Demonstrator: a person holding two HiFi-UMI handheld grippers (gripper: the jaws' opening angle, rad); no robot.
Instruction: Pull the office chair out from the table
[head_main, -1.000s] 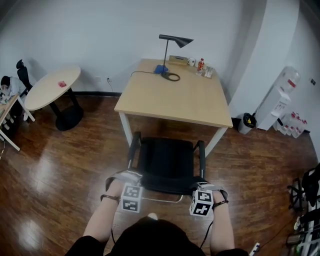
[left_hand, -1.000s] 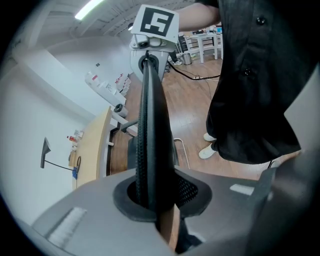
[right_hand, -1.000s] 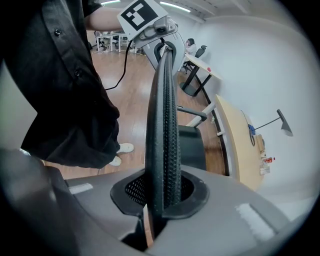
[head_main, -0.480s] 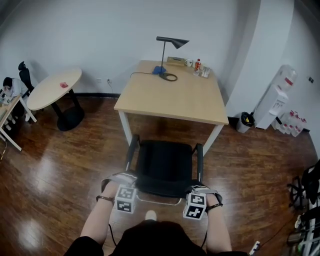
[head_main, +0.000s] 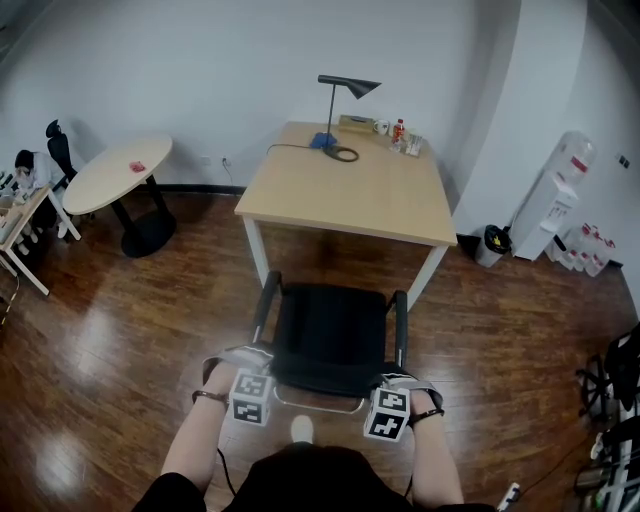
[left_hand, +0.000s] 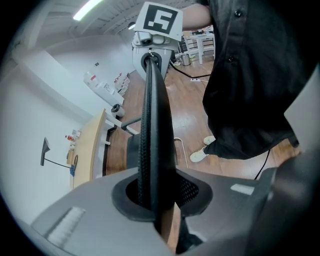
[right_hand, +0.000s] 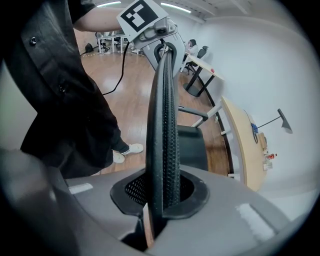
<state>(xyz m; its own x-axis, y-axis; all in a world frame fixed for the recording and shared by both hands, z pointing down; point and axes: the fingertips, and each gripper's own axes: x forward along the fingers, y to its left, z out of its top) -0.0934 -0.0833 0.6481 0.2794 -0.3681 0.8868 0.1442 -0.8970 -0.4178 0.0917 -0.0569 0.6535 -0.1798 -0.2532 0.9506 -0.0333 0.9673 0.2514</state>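
Gripping the top edge of the office chair (head_main: 330, 330), both claws are clenched on its backrest. The left claw (head_main: 247, 362) is near the left corner and the right claw (head_main: 392, 380) near the right. In each gripper view the black mesh edge runs straight between the jaws, which are closed against it. The chair stands on the wooden floor (head_main: 120, 340) before the near edge of the worktop (head_main: 350, 195), seat facing it, with a strip of floor between them.

We see a dark bin (head_main: 490, 244) by the wall to the right of the worktop, but not what is in it. A cup (head_main: 381, 126) and a bottle (head_main: 400, 130) with a red label stand on the worktop's far right corner, near a black lamp (head_main: 340, 110). We cannot tell what they hold.

Against a second ago, the chair has come toward us and the strip of floor is wider. Both claws sit lower in the head view, with the same grip.

The marker cubes (head_main: 250, 397) carry black-and-white square patterns, no letters. The bottle's label is too small to read.
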